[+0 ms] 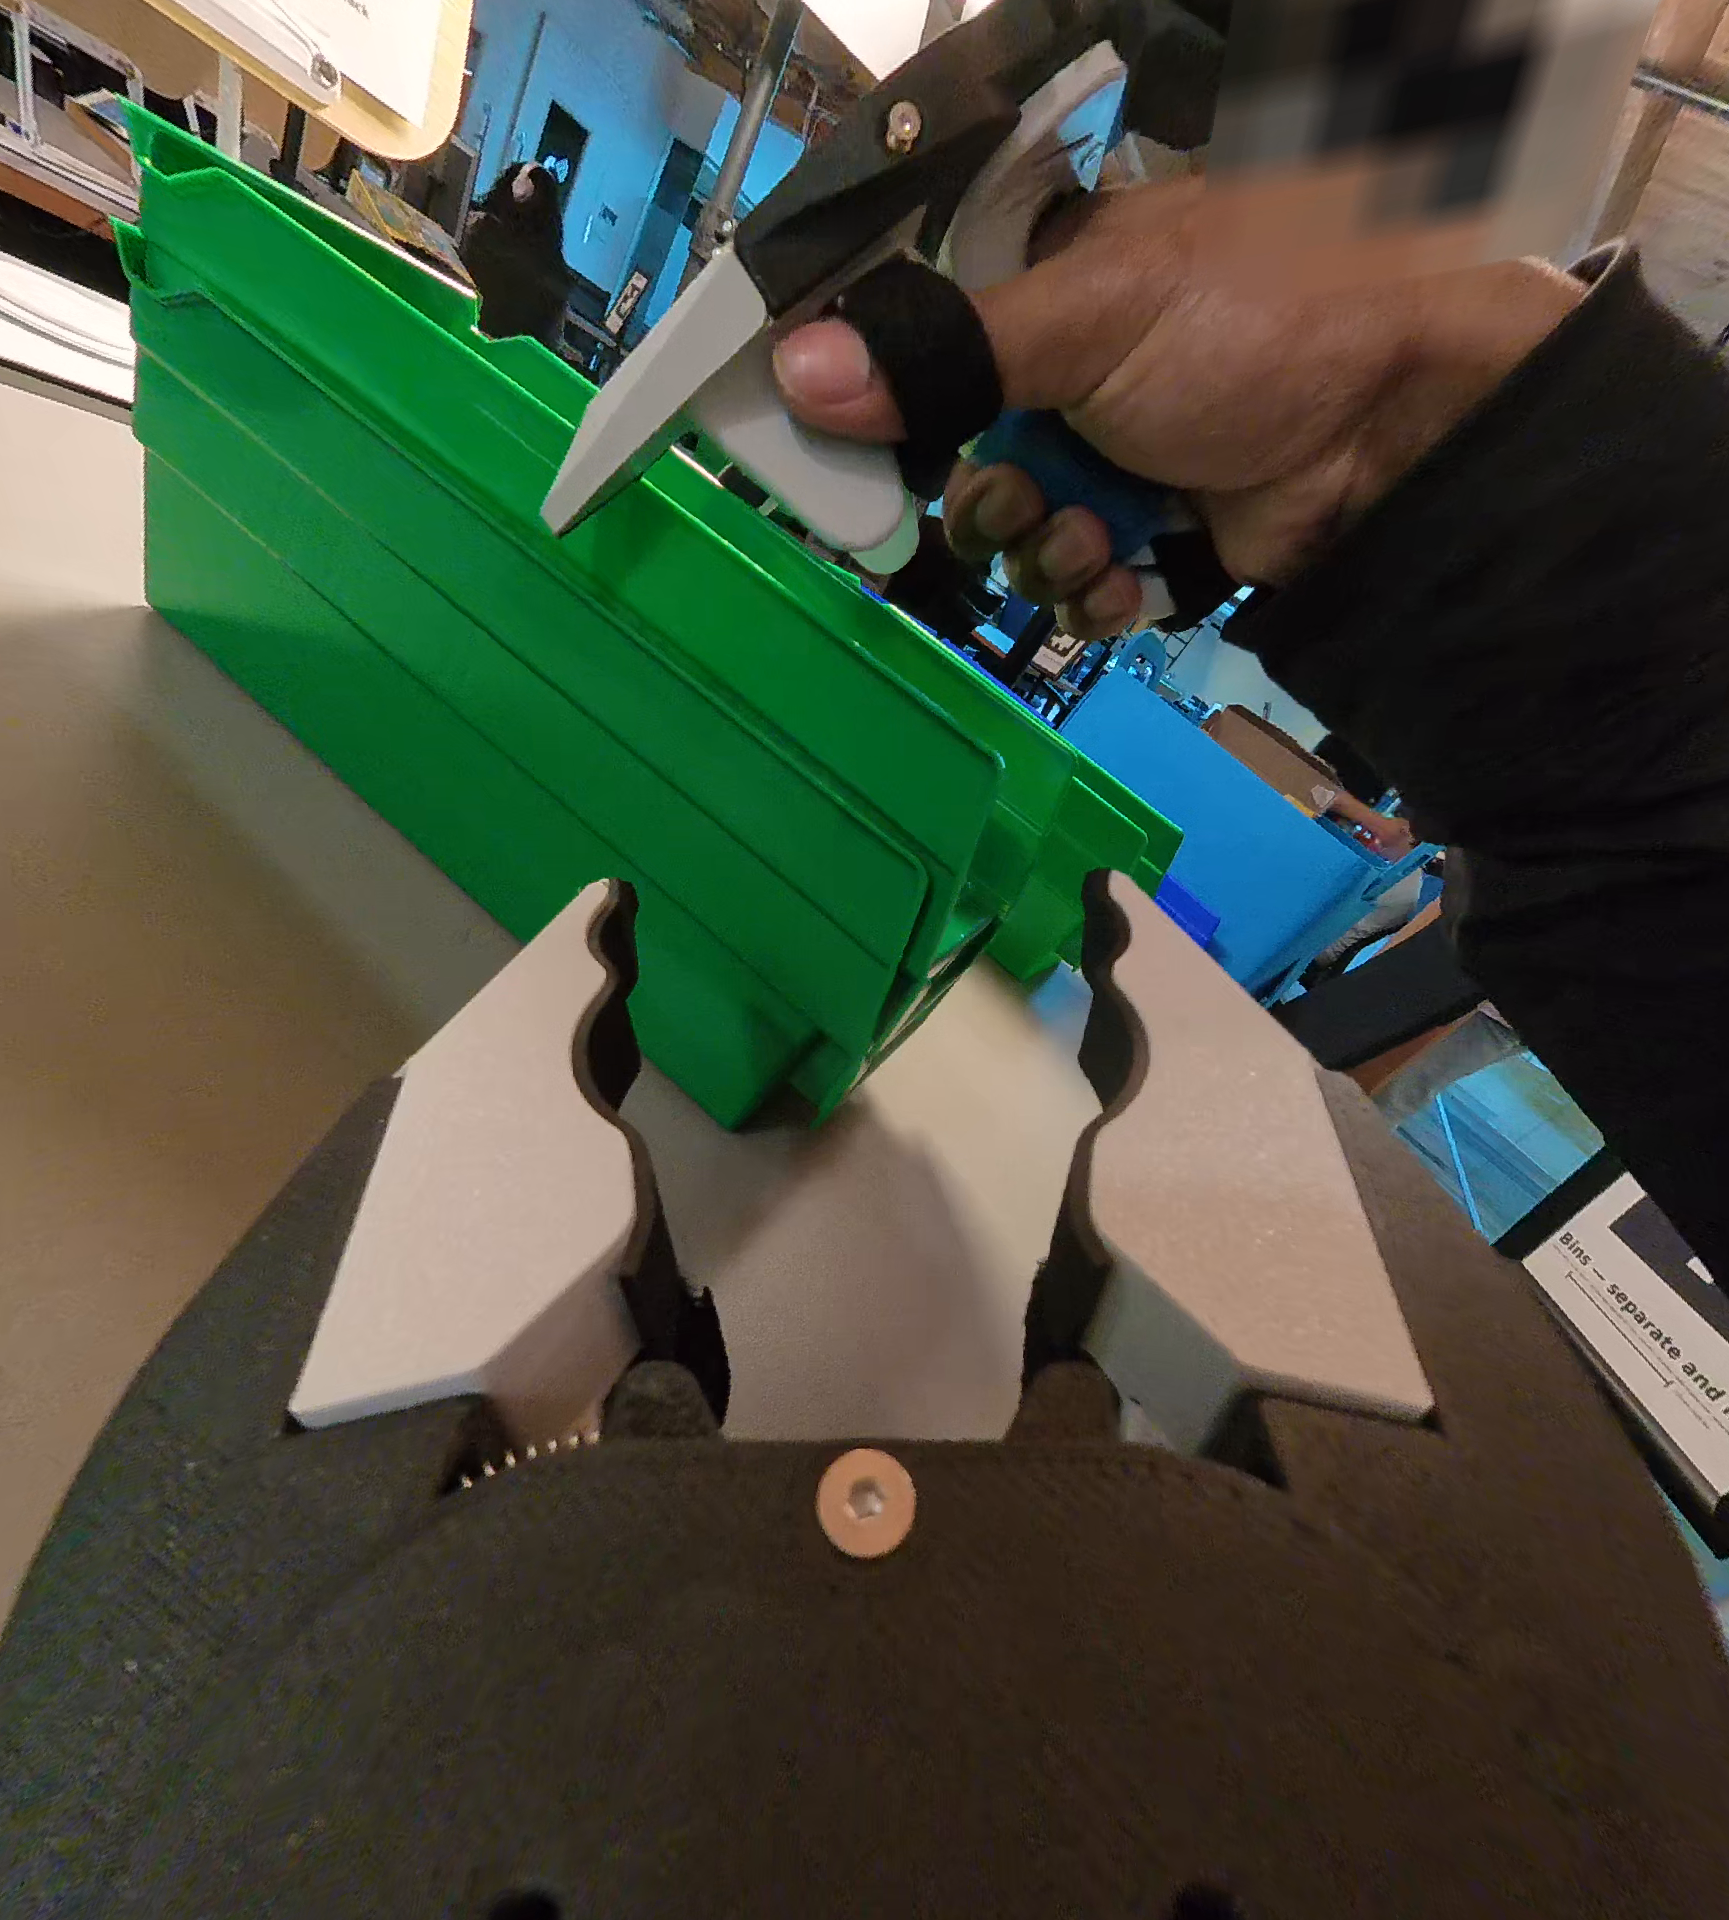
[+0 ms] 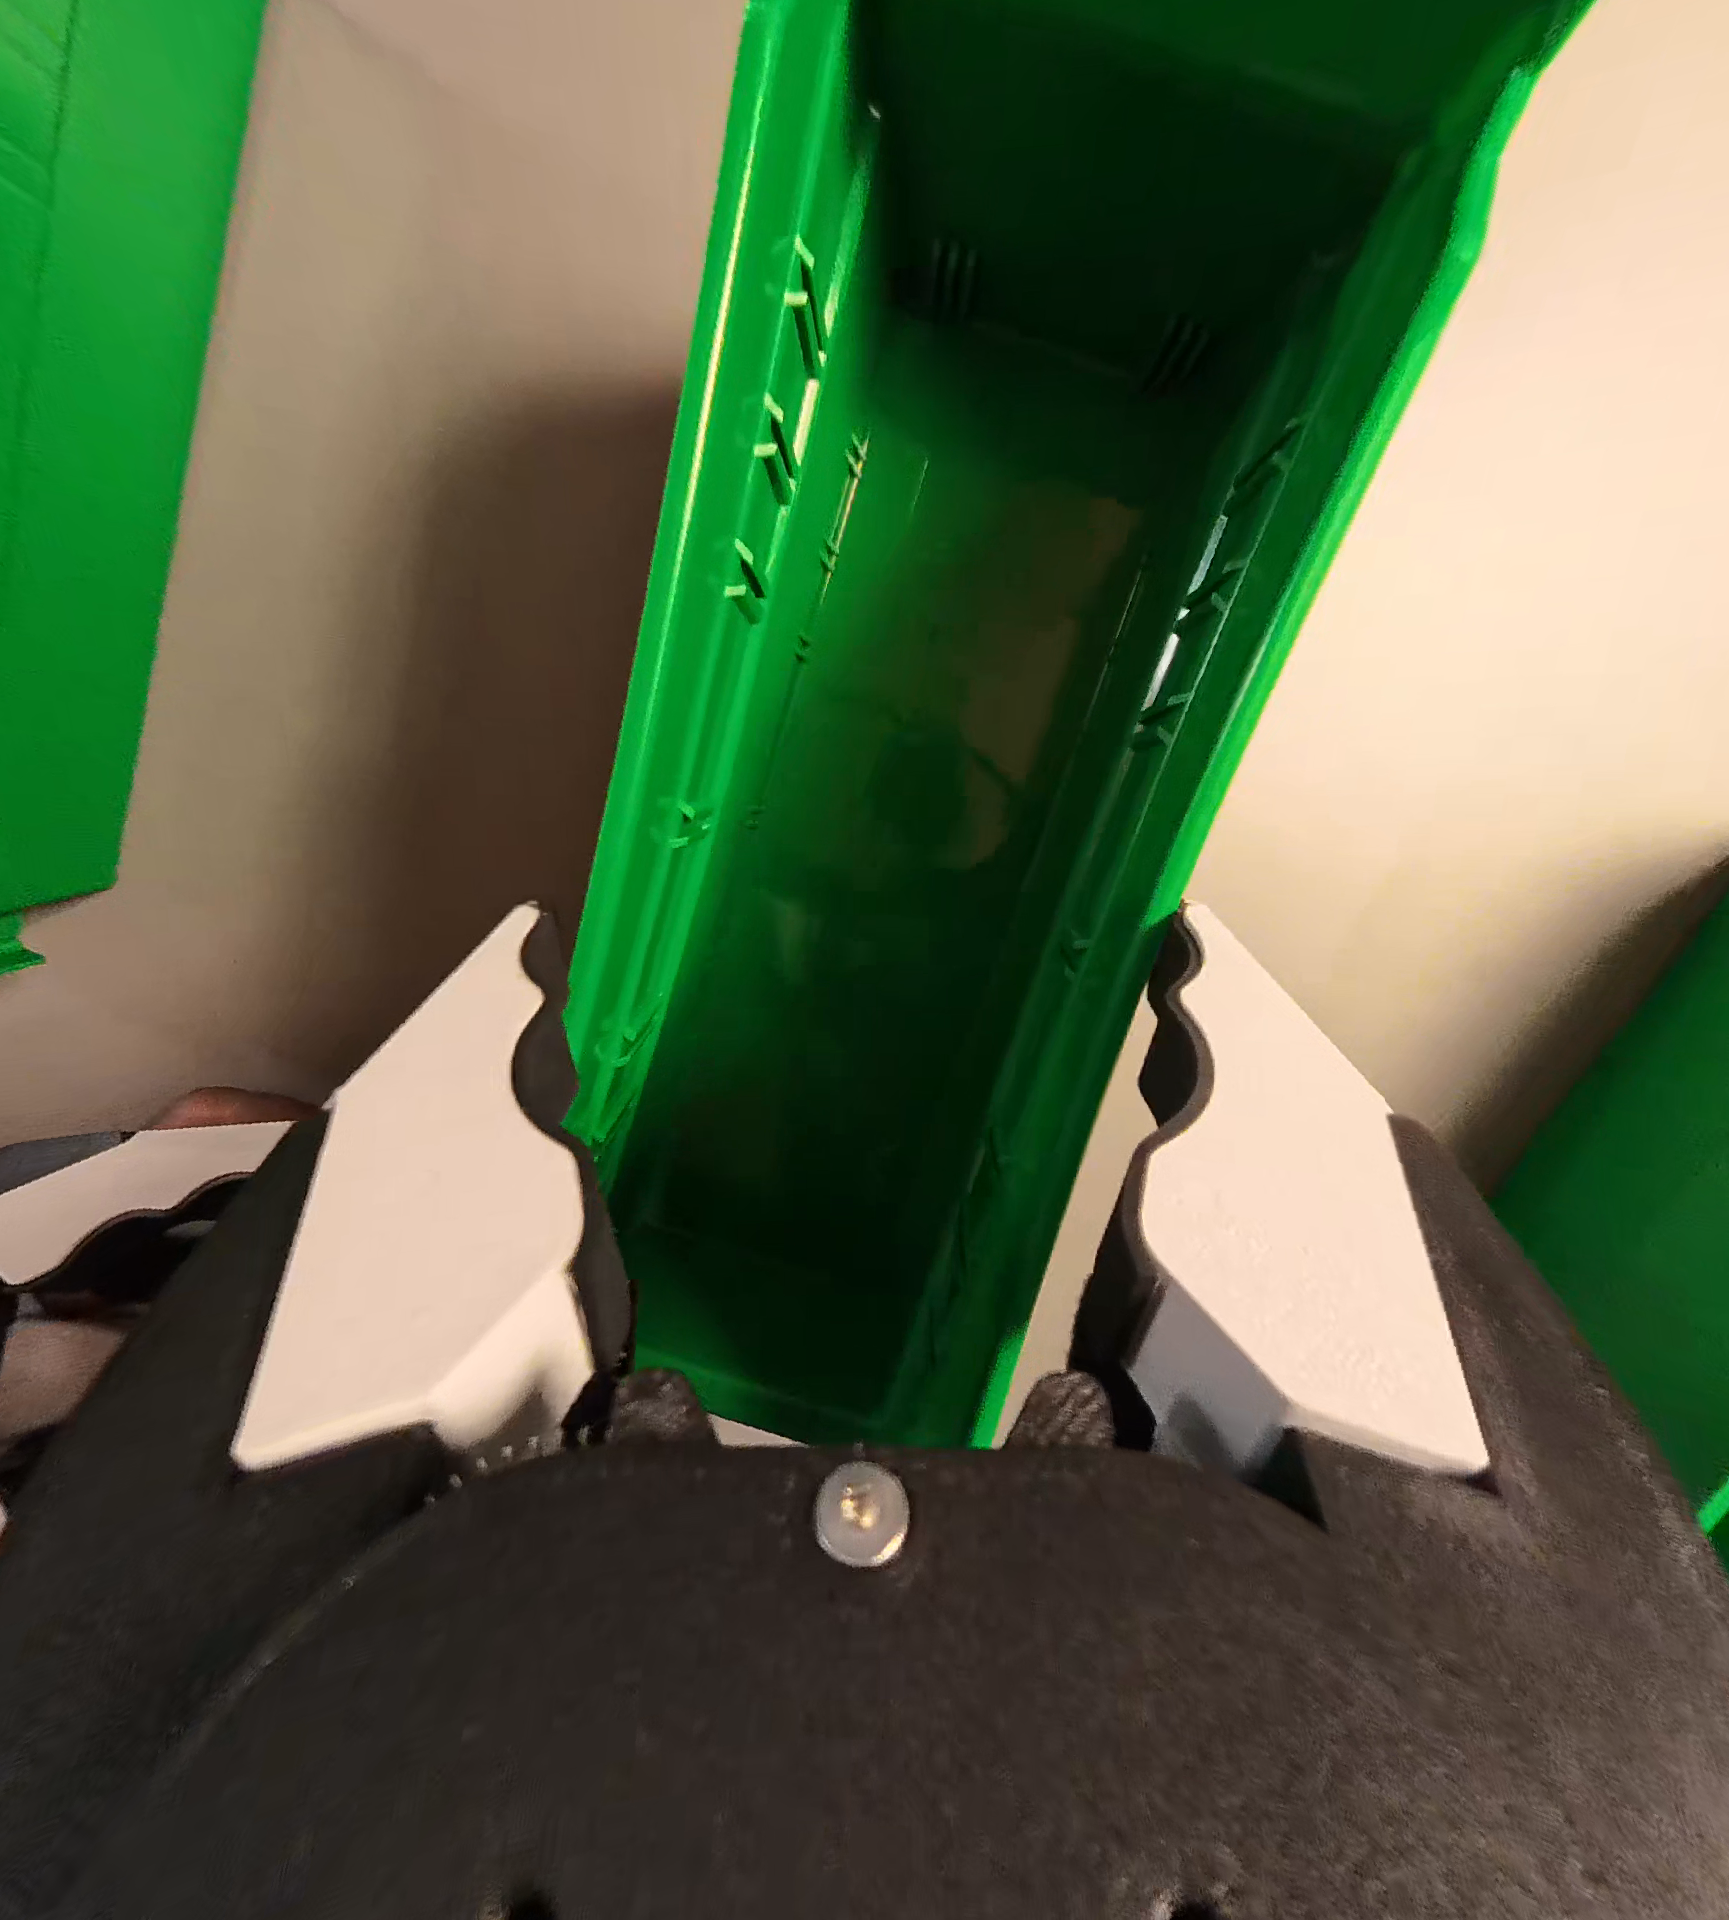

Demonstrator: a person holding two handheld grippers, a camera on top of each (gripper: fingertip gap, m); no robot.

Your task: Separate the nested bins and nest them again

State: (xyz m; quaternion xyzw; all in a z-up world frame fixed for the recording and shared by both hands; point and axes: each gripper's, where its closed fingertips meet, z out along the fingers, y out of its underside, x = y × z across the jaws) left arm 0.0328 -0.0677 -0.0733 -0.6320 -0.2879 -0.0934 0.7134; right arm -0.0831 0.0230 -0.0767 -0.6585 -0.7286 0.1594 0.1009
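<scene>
Left gripper point(image 1: 860, 987) fingers were spread, gripping nothing, low over the surface point(image 1: 60, 831) at the near end of the nested green bins point(image 1: 486, 623). Right gripper point(image 2: 865, 1023) fingers straddled the top bin's point(image 2: 943, 727) long walls, both pads at the rims (firm pressure unclear). A card with printed writing point(image 1: 1670, 1351) sat at the right edge. Open surface to the left; more green bins point(image 2: 8, 416) upper left and lower right.

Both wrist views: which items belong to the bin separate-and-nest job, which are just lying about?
Job:
- nested green bins on the table
- green bin standing between the right gripper jaws
- two more green bins, left and right
- left gripper, jaws open

Lying about:
- label card at the table edge
- blue panel behind
</scene>
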